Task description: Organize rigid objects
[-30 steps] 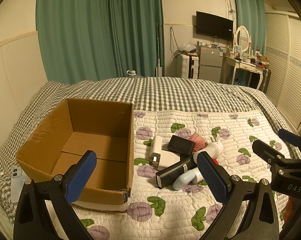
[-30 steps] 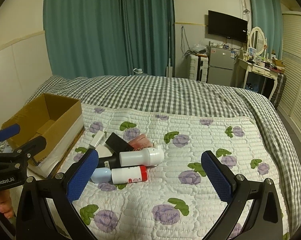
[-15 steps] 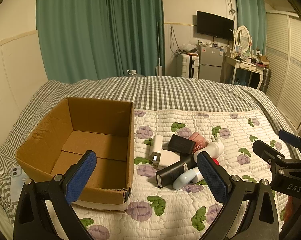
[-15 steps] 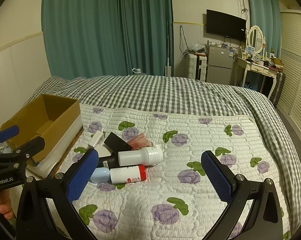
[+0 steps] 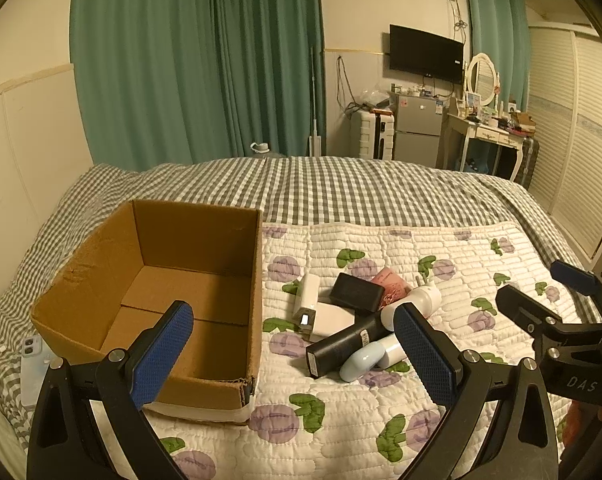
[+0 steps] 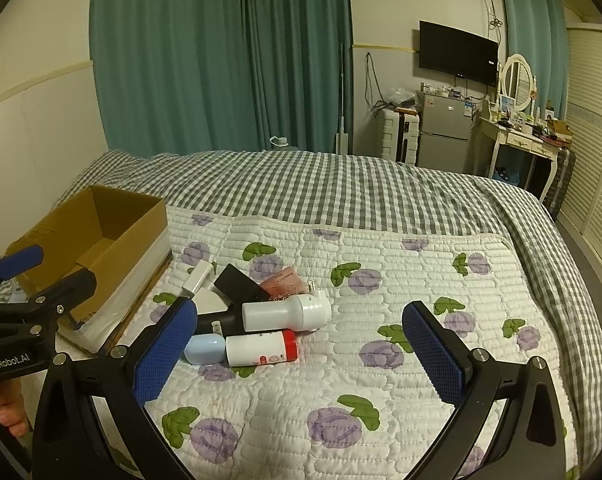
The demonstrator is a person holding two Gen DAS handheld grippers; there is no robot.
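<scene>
An open cardboard box (image 5: 189, 248) (image 6: 101, 220) stands empty on the bed's left side. Right of it lies a pile of rigid items: a white torch-shaped device (image 6: 287, 312) (image 5: 415, 304), a white bottle with a red cap (image 6: 261, 348), a pale blue case (image 6: 205, 350) (image 5: 361, 360), a black bottle (image 5: 343, 346), a black box (image 5: 357, 292) (image 6: 241, 282), white chargers (image 5: 307, 300) and a pink packet (image 5: 389, 282) (image 6: 283, 280). My left gripper (image 5: 293, 356) is open, above the box's near right corner. My right gripper (image 6: 301, 354) is open, just before the pile, holding nothing.
A floral quilted pad (image 6: 381, 280) covers the grey checked bedspread (image 6: 341, 184). A phone (image 5: 31, 364) lies left of the box. Beyond the bed are green curtains (image 5: 197, 60), a small fridge (image 5: 417, 128) and a dressing table (image 5: 485, 132). A person's fingers (image 6: 9, 412) grip the left handle.
The right wrist view has crept slightly forward and down toward the pile. The left gripper and the objects stay put; both grippers remain open.
</scene>
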